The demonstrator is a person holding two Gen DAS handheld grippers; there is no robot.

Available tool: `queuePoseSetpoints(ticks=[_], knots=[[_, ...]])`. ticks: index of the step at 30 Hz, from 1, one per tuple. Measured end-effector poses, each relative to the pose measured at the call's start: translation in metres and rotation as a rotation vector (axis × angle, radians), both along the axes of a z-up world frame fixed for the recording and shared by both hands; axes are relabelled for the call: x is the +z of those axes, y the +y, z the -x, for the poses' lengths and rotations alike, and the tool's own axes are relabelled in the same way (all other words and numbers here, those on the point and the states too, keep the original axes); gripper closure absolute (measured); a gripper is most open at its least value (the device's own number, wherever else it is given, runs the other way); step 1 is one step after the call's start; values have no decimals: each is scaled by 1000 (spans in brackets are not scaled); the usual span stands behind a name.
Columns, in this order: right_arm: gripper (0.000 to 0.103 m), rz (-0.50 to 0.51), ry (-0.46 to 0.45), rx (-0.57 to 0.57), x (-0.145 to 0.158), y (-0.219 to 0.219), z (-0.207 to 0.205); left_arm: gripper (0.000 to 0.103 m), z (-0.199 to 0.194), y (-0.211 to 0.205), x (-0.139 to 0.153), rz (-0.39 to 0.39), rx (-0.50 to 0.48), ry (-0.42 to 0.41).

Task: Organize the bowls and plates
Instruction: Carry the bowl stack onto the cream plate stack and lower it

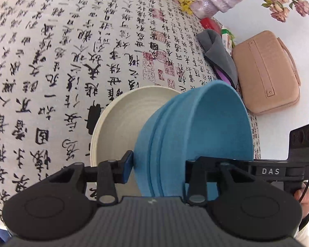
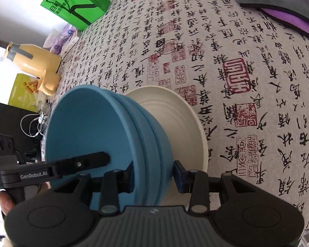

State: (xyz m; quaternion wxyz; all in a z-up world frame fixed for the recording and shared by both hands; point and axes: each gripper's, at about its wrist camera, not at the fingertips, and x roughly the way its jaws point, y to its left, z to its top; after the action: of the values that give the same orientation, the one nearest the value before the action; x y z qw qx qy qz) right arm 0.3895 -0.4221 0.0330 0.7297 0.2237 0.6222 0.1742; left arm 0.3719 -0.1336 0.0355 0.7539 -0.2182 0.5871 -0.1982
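Your left gripper (image 1: 156, 168) is clenched on the wall of the matte blue ribbed bowl (image 1: 195, 135): its blue-padded outer finger presses the ribbed outside, while the inner finger reaches inside the bowl. Your right gripper (image 2: 154, 175) straddles the opposite wall of that blue bowl (image 2: 113, 140); its inner finger lies against the inside, but the outer blue pad stands just apart from the ribs, so it reads as released rather than clamped. No earlier view tells you more.

The blue bowl is carried between both grippers, tipped on edge with its mouth facing sideways, over the cream ridged bowl (image 1: 121, 123), which sits upright on the calligraphy-printed tablecloth (image 1: 51, 61). Whether the two bowls touch is hidden behind the blue one, and the cream bowl's near rim is cut off by the gripper bodies.

Further out lie a grey folded cloth (image 1: 218, 57) and a tan case (image 1: 267, 72).
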Motion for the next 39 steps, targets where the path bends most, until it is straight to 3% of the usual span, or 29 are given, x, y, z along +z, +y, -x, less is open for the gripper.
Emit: queuePoseSetpoints(ticks=[6, 14, 17, 19, 23, 26, 30, 39], knots=[[62, -2, -11, 19, 3, -1, -1, 60, 1, 3, -8, 17, 15, 23], [60, 1, -44, 6, 6, 7, 3, 42, 15, 14, 17, -10, 2, -87], [50, 12, -90, -3, 17, 9, 9, 37, 23, 15, 25, -25, -6, -120], [35, 14, -130, -14, 25, 8, 15, 32, 30, 17, 31, -31, -10, -142], [30, 24, -206, -24, 42, 7, 29, 29, 49, 25, 45, -45, -12, -199], [26, 45, -269, -23, 53, 8, 42, 25, 66, 32, 55, -77, 0, -264], [24, 151, -400, -23, 72, 16, 66, 19, 95, 45, 67, -101, 12, -365], [20, 278, -765, -88, 87, 34, 135, 0, 167, 56, 67, -267, 124, -730]])
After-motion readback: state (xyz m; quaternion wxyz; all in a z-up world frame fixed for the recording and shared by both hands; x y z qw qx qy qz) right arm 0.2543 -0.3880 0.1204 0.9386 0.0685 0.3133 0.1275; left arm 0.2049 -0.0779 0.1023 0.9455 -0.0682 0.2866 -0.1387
